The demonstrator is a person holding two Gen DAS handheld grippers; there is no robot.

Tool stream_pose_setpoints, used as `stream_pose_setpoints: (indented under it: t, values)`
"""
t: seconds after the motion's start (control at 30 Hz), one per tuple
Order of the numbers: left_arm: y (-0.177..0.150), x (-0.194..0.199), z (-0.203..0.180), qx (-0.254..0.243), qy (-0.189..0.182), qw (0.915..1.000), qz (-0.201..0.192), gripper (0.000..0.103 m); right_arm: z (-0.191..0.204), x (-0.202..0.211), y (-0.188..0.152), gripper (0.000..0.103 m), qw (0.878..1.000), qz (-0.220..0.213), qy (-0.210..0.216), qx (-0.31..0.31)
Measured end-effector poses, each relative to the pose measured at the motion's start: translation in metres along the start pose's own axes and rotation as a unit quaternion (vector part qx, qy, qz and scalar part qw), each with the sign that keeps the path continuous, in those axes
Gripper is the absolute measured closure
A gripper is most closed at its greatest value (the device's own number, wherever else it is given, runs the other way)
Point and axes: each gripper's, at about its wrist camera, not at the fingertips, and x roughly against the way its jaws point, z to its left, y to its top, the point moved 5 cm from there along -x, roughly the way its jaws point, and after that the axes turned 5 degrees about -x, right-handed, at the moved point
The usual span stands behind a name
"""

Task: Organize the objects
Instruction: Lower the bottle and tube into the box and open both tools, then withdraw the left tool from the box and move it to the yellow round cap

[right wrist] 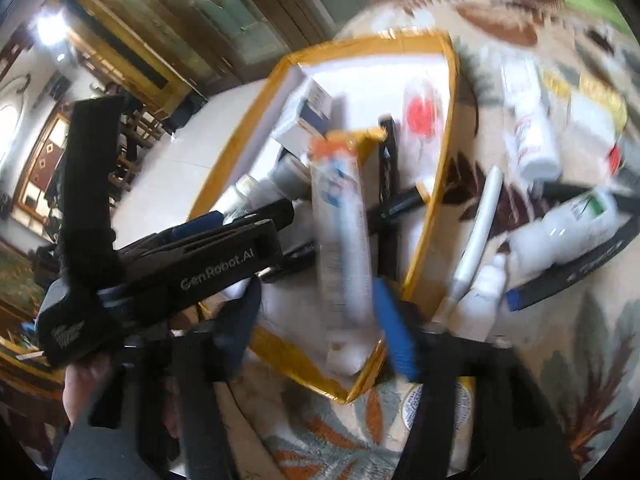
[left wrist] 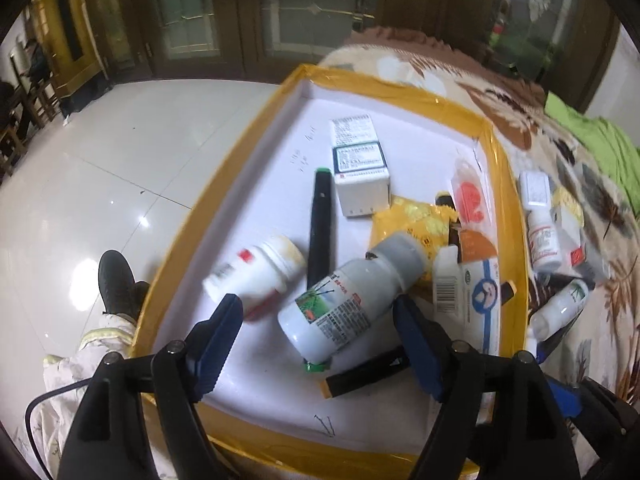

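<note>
- The step in hand looks like gathering loose medicine items into the shallow white tray with the yellow taped rim (left wrist: pixel 440 101); several already lie in it, others are left on the patterned blanket (left wrist: pixel 580 360) outside the tray's right rim.
- The left gripper (left wrist: pixel 320 320) hangs over the near end of the tray with its blue-padded fingers (left wrist: pixel 216 344) spread wide and nothing between them.
- Just ahead of it, in line with the gap, lies a white plastic bottle with a grey cap and printed label (left wrist: pixel 344 300), on its side with the cap pointing away and to the right.
- Ahead-left of that claw is a blurred white pill bottle with a cream lid (left wrist: pixel 256 276); a black pen-shaped stick with a green tip (left wrist: pixel 320 224) runs away from the claw between the two bottles.
- The right gripper (right wrist: pixel 320 316) sits over the tray's near corner; a long white carton with orange and blue print (right wrist: pixel 340 232) stands between its fingers, but motion blur hides whether the pads press on it, so I cannot tell its state.
- My guess for the next move: set the carton flat in the tray, then reach right for the white bottles on the blanket (right wrist: pixel 560 232).
- Open room: the far-left part of the tray floor is bare; the right side is crowded, and the rim there is a lip to clear.
</note>
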Motion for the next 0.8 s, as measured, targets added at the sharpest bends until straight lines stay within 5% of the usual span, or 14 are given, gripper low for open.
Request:
stream_pose_setpoints:
  t: [0.23,0.43,0.8]
  values:
    - [0.001,0.032,0.004,0.008,0.001,0.9979,-0.064,0.025,-0.006,0.035,-0.009,0.039,0.999,-0.022,0.016,0.033]
    - [0.003,0.059,-0.002,-0.001,-0.003,0.9930,-0.118,0.025,-0.044,0.060,-0.013,0.039,1.000,-0.029,0.001,0.003]
    - [-0.024,0.097,-0.045,-0.040,-0.059,0.9895,-0.126,0.025,-0.097,0.105,-0.014,0.039,0.996,-0.059,-0.043,-0.045]
